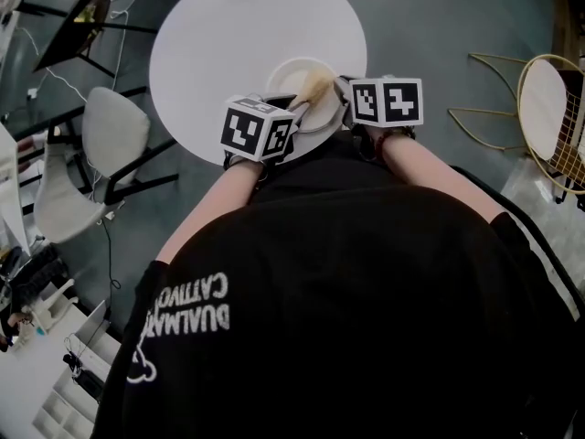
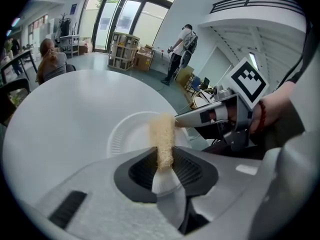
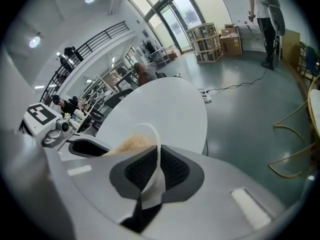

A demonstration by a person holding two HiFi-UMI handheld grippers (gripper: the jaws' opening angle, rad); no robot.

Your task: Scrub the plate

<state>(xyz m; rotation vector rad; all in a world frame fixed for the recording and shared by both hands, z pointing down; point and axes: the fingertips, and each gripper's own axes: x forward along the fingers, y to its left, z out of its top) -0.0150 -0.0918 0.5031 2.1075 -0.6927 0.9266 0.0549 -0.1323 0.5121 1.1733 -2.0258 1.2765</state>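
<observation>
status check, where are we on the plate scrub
Left tool shut on tan fibrous scrubber, held over white paper plate. Right tool shut on plate's rim. Round white table, nothing in the way.

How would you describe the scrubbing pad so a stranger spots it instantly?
Find the round white table; at its near edge is a white paper plate. Over the plate, clamped in the left gripper, stands the scrubbing pad: the only tan, fibrous thing among white surfaces.

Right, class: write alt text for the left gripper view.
The left claw pinches a tan scrubber over a white plate on a round white table. The right claw grips the plate's rim from the right.
</observation>
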